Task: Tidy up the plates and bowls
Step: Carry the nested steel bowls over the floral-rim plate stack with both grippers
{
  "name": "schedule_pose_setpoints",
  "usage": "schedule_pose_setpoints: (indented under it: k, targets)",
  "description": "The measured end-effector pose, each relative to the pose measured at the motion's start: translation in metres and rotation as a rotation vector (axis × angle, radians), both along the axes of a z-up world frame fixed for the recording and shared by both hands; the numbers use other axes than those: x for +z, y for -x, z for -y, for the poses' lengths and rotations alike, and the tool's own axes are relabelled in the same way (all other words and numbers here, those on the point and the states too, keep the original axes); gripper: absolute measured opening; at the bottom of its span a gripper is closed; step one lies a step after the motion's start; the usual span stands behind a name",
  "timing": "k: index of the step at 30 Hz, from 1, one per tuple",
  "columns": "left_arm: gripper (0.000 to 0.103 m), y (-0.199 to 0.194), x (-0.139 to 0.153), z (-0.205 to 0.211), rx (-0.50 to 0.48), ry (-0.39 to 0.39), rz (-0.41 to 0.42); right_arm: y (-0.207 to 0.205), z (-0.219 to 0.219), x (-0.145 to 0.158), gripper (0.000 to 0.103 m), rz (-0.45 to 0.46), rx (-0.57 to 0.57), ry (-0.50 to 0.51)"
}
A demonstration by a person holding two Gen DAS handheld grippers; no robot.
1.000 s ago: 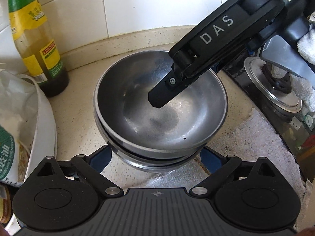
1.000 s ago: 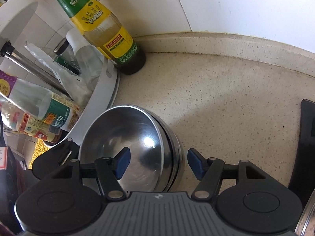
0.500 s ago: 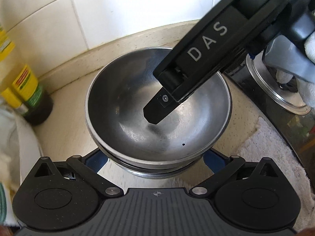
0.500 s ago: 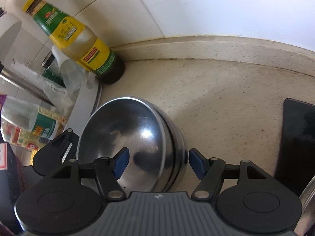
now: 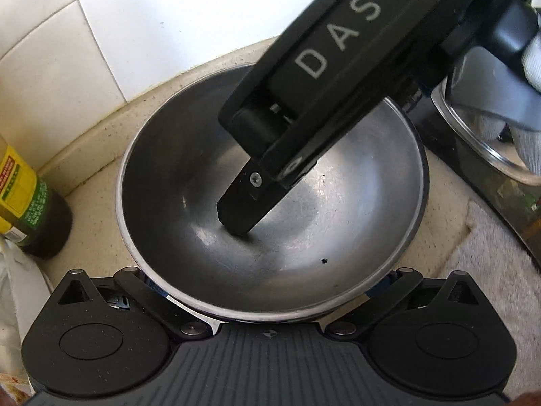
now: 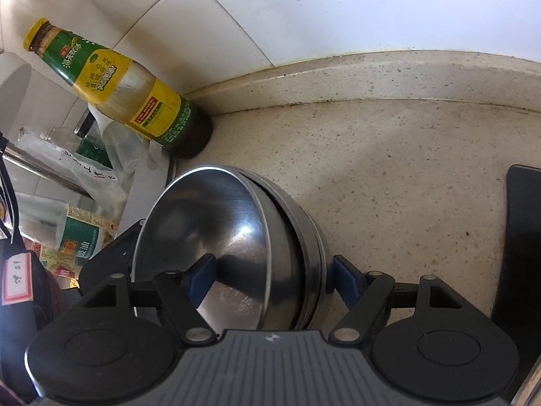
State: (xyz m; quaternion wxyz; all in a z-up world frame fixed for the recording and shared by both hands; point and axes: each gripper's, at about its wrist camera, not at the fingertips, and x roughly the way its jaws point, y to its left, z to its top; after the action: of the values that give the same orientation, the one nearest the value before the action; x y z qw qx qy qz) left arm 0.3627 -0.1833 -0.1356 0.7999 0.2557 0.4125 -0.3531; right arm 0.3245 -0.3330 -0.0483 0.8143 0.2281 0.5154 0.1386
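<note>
Left gripper fingertips hidden under the nested steel bowls, grip unclear, right gripper jaws just widening astride the rims, pads apart from metal, round brushed bowls, speckled stone counter.

Colours and patterns

Bowls: plain silver steel. Tabletop: beige, dark-speckled. Wall tiles: white. Bottle: yellow-and-green label, yellow cap. Grippers: black, blue pads; right gripper bears white "DAS" lettering. Towel: white.
</note>
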Motion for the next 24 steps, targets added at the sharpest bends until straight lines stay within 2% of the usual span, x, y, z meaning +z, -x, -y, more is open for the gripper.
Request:
schedule_pose_setpoints:
  k: [6,14,20,24]
  targets:
    - [0.103,-0.001,0.006,0.002,0.016,0.027,-0.030,0.010,0.009,0.012,0.077,0.028,-0.026,-0.004]
    - [0.103,0.017,0.040,0.003,0.036,0.030,0.037,0.033,-0.011,0.056,0.077,0.113,0.045,0.021]
    - [0.103,0.050,0.072,-0.019,0.136,0.032,0.095,0.053,-0.048,0.085,0.077,0.168,0.136,0.007]
    - [0.103,0.074,0.088,-0.038,0.226,0.029,0.126,0.066,-0.081,0.094,0.077,0.188,0.233,0.007]
